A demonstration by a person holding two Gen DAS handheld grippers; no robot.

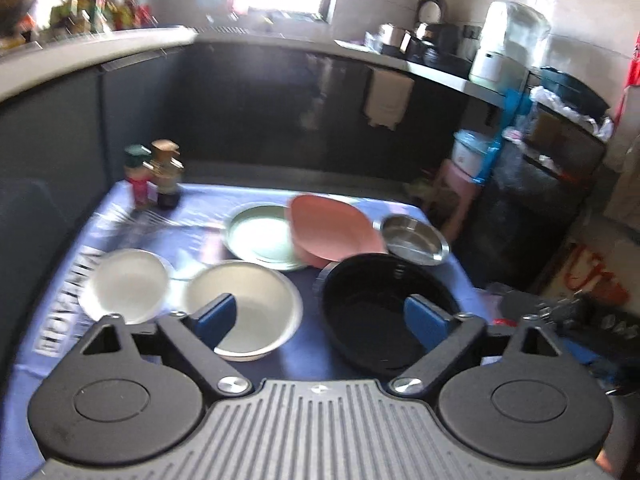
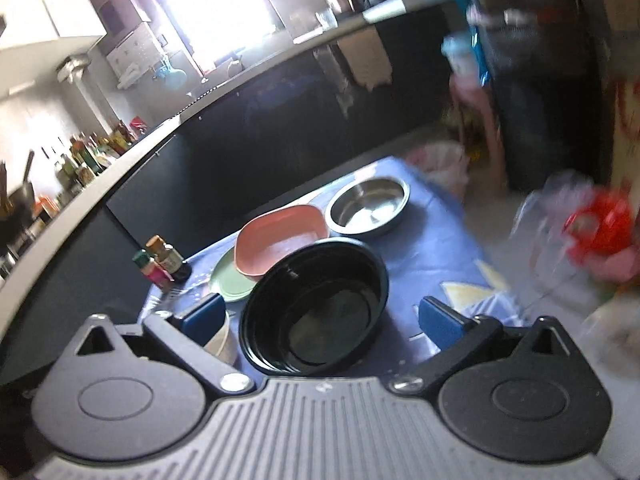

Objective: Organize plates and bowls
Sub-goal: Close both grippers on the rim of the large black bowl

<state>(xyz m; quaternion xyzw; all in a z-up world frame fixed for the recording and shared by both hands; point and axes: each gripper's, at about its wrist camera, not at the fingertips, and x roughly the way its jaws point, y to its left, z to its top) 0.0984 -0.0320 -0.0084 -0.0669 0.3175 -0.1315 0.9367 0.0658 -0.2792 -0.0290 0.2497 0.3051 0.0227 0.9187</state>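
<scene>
— Plates and bowls, what do you see from your left wrist?

— They sit on a blue printed tablecloth point(image 1: 168, 236), all round, all empty. A white plate point(image 1: 128, 284) lies near the left, a shallow cream bowl point(image 1: 248, 308) just beside it. Behind those, a pale green plate point(image 1: 260, 240) has a matte pink dish point(image 1: 332, 232) tilted over its right edge. A shiny steel bowl point(image 1: 416, 240) stands at the far right; the glossy black bowl point(image 1: 380, 308) sits in front of it. Two capped seasoning bottles point(image 1: 154, 176) stand at the far left corner. My left gripper point(image 1: 320, 320) is spread wide and holds nothing — one blue pad over the cream bowl, the other over the black one.

— And the right wrist?

— The black bowl point(image 2: 316, 312) sits close in front, with stepped ridges inside. Beyond it is the pink dish point(image 2: 280, 240), rounded-square, overlapping the green plate point(image 2: 230, 280); the steel bowl point(image 2: 368, 204) stands farther right. The bottles point(image 2: 162, 264) stand left of the green plate. My right gripper point(image 2: 320, 320) is released too — jaws apart on either side of the black bowl; whether they touch it I cannot tell.
</scene>
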